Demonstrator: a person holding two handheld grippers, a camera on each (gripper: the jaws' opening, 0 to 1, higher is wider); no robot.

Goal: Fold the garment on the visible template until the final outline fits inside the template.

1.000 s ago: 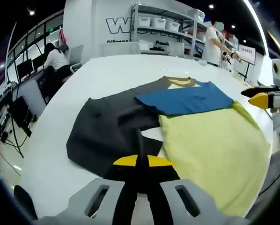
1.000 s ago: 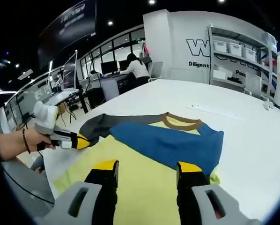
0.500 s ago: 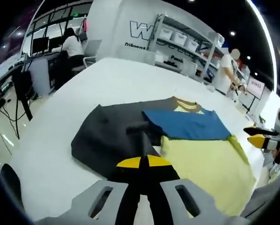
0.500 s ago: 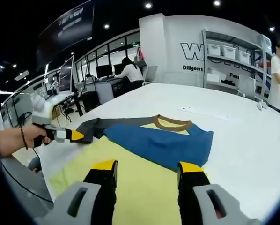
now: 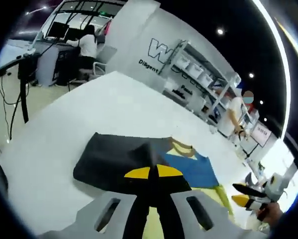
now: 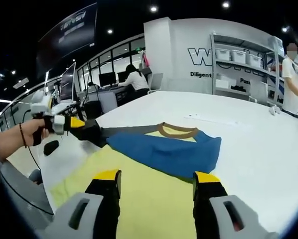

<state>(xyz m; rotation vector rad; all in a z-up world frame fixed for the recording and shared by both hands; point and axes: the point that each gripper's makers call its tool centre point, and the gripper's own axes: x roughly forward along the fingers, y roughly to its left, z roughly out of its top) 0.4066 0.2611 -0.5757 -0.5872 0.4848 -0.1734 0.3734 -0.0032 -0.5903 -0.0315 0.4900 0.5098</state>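
Item: colour-block knit garment (image 6: 154, 164) of yellow body, blue panel, dark grey sleeve and brown collar, lying on the white counter (image 6: 258, 144), mid-fold.

We judge the sleeve fold to be in hand: the left gripper (image 5: 150, 173), fingers pressed together on the dark grey sleeve (image 5: 114, 162), lifts it at the left of the right gripper view. The right gripper (image 6: 156, 180) hovers at lower centre over the yellow body, fingers spread, holding nothing. The garment's long axis runs from hem at lower frame to collar (image 6: 177, 130) at mid frame, collar pointing away. We cannot make out a template outline. The next move likely calls for carrying the sleeve across the body and laying it flat.
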